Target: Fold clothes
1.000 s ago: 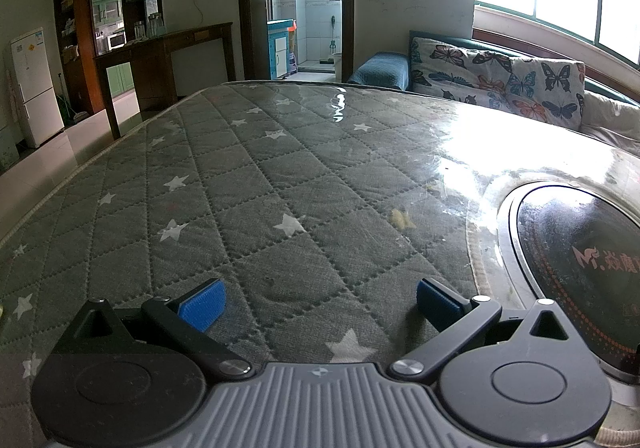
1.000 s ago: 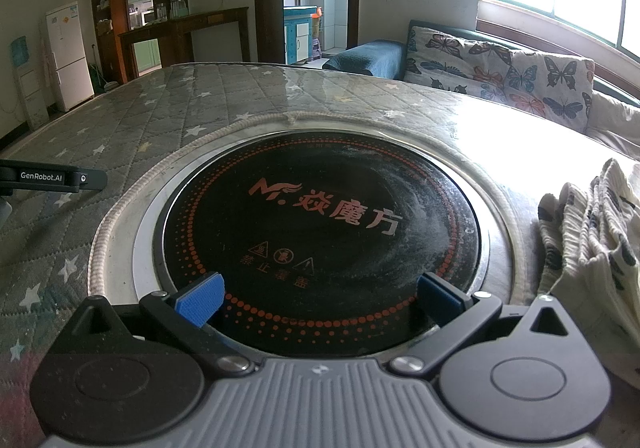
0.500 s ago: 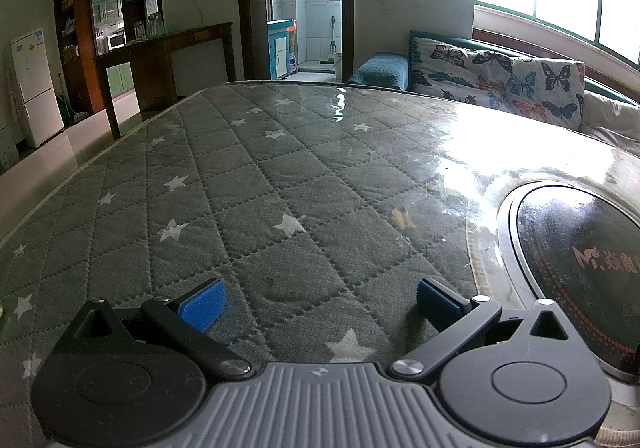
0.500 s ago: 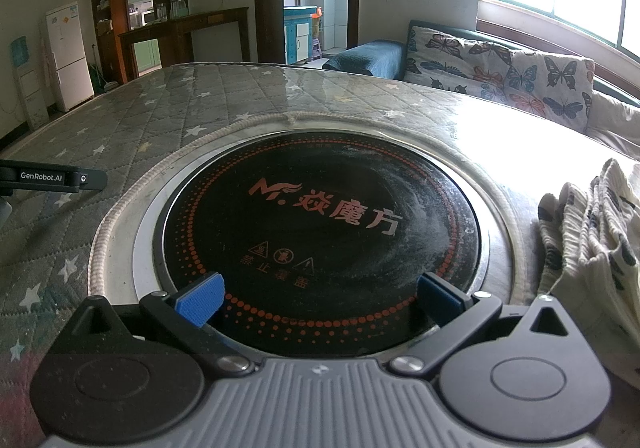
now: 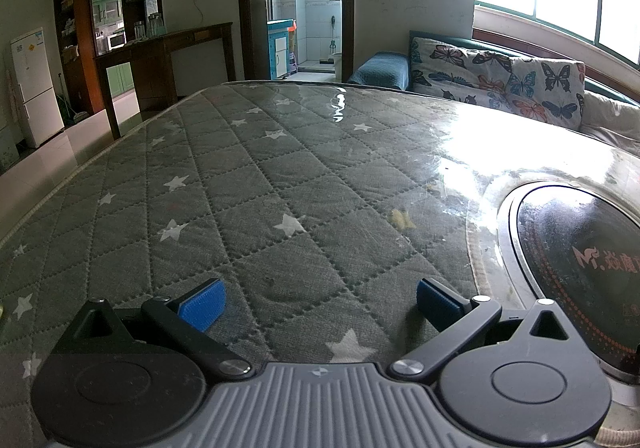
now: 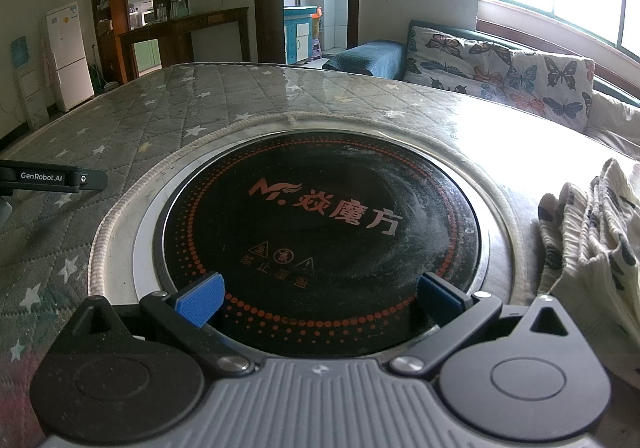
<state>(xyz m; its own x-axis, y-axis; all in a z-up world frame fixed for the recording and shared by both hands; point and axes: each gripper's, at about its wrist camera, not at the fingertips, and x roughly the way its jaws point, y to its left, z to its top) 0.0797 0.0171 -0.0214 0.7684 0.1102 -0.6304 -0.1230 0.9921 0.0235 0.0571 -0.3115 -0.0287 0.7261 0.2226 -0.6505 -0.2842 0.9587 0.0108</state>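
Tongs, left (image 5: 318, 298) and right (image 6: 318, 298), gape empty; cloth (image 6: 592, 232) (seemingly crumpled) lies rightward.

Quilted grey cloth cover (image 5: 248, 208) under what looks like glossy clear film; smooth black glass hob (image 6: 320, 224); ribbed cream garment (image 6: 596, 248).

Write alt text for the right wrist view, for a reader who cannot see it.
The open right gripper hovers over a round black induction cooktop set into a table covered with a grey star-patterned quilt. A crumpled cream patterned garment lies at the right edge, untouched. The left gripper juts in from the left.
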